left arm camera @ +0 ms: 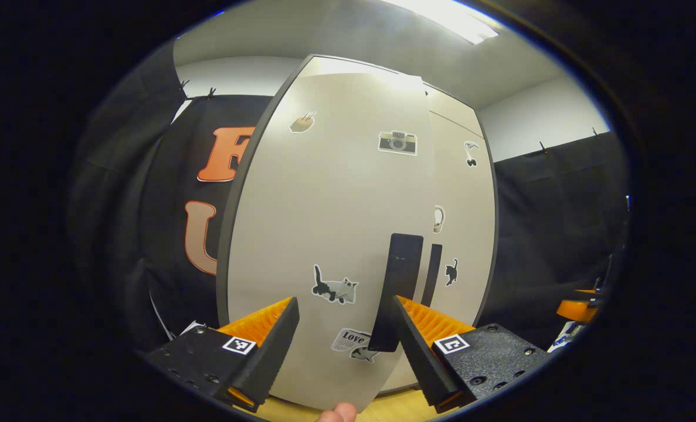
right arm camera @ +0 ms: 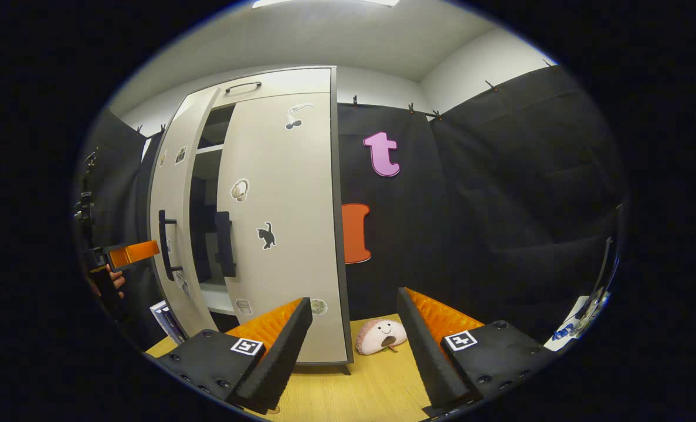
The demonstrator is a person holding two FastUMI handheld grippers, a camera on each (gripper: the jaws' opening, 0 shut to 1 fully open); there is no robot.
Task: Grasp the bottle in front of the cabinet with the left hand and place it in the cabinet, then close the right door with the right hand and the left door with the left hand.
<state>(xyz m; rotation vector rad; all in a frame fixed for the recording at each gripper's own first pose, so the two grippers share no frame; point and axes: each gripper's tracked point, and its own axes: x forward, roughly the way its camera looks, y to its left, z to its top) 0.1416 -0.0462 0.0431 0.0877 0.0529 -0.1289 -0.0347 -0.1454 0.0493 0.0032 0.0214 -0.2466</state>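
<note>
Closing stage: left door of the pale grey sticker-covered cabinet (right arm camera: 283, 234) part-way swung, right door nearly home.

Nearest, the left gripper (left arm camera: 345, 328) has its fingers spread and pinching nothing, set just before the cabinet's left door (left arm camera: 324, 234), close beside that door's black bar handle (left arm camera: 397, 287). The right gripper (right arm camera: 353, 334), fingers likewise spread and empty, hangs over the light wooden surface (right arm camera: 353, 392) before the cabinet's right door (right arm camera: 289, 223); a pink plush toy (right arm camera: 383, 337) lies beside the cabinet's foot. The bottle cannot be made out, and is judged already shelved. A dark gap between the doors suggests the left door's closing remains.
</note>
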